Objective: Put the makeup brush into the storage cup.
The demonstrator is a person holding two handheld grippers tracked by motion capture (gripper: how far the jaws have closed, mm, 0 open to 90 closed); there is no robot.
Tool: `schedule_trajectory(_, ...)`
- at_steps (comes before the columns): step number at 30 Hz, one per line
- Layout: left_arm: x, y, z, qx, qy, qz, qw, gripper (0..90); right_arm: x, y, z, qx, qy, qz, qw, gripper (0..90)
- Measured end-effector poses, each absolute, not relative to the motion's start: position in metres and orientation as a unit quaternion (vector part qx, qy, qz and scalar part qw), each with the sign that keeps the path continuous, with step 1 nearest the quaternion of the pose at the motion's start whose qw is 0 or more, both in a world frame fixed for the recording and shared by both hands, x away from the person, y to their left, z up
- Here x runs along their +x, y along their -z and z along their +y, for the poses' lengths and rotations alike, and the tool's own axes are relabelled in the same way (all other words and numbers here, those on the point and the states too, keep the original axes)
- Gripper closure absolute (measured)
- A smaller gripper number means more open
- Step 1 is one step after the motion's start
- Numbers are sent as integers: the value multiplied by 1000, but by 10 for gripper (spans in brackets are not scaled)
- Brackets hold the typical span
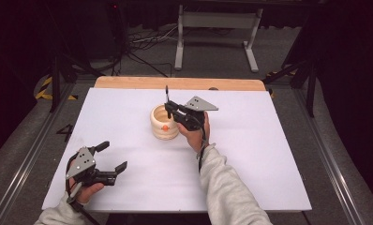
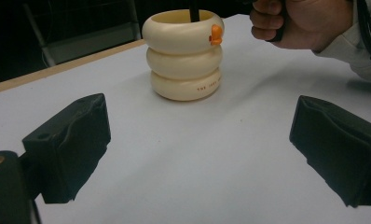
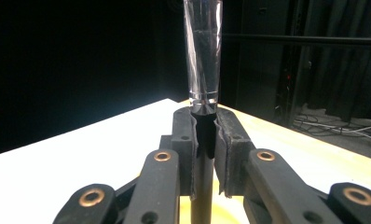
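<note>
L gripper (image 1: pixel 110 156), near table edge, jaws spread w/ nothing between. Mid-table: cream ringed wooden pot (image 1: pixel 164 123) w/ orange knob, on white table (image 1: pixel 250 159). R gripper (image 3: pixel 206 135) pinches slim black pen (image 3: pixel 202 60), lower end inside pot.

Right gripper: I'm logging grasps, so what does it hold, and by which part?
The right gripper is shut on a black pen, clamped just below its silver ring, lower end inside the cream holder.

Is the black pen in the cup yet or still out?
Partly in. The pen, upright in the right gripper, has its lower end inside the cream ringed cup; its top sticks out above.
</note>
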State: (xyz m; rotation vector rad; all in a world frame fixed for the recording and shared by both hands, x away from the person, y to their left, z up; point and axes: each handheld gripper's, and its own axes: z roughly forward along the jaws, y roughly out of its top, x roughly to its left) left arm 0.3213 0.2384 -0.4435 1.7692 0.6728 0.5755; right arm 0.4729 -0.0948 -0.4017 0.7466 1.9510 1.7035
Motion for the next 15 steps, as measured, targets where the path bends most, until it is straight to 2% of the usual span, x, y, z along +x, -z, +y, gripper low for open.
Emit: schedule_trajectory(15,321,443,238,748,-243,283,549,58,470,412,-94,273,-606,714,221,799)
